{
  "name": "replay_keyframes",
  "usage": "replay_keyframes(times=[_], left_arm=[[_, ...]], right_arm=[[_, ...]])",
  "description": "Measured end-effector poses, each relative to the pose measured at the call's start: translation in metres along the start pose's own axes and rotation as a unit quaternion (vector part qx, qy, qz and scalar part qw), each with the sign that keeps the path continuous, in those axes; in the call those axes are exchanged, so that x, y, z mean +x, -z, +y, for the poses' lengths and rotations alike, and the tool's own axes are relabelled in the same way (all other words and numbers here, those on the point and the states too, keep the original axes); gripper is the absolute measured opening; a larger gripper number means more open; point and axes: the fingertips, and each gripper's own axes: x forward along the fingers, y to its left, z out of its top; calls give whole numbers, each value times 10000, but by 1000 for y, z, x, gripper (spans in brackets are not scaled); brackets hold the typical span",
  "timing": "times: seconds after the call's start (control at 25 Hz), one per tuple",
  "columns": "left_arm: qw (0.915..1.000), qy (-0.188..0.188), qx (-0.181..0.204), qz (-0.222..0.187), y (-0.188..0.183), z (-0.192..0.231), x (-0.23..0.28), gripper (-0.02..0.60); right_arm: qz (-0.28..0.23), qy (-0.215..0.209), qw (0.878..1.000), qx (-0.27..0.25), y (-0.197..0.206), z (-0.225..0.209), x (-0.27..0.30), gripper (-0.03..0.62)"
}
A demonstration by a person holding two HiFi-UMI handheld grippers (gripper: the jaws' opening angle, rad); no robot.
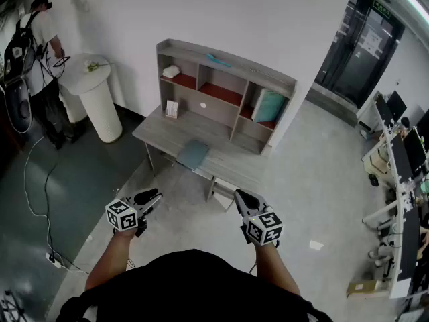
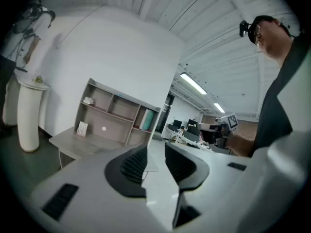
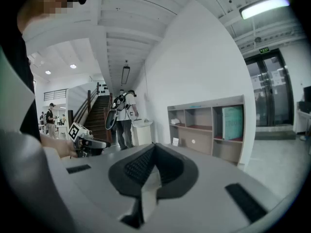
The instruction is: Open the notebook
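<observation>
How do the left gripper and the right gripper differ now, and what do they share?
The left gripper has its jaws apart; the right gripper has them together. In the head view the left gripper leans rightward, the right gripper leftward. Both are empty and short of the desk.

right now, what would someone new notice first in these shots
The grey desk with its shelf unit against the white wall stands out, a blue-grey notebook lying on its top and a teal book standing in a right-hand compartment. In front, the left gripper is open and empty, the right gripper shut, both short of the desk.
</observation>
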Motion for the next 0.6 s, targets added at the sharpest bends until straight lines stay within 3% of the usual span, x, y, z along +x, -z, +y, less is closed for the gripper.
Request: replay_keyframes(times=[0.16, 0.36, 0.6], left_arm=[[9998, 126, 68, 133, 8, -2, 12, 112], [9999, -105, -57, 29, 9, -1, 2, 112], [9998, -161, 90, 89, 16, -14, 9, 112]], right_arm=[[109, 157, 9996, 204, 23, -10, -12, 0], [282, 180, 9994, 100, 31, -19, -17, 0], [243, 388, 9985, 304, 39, -41, -25, 0]])
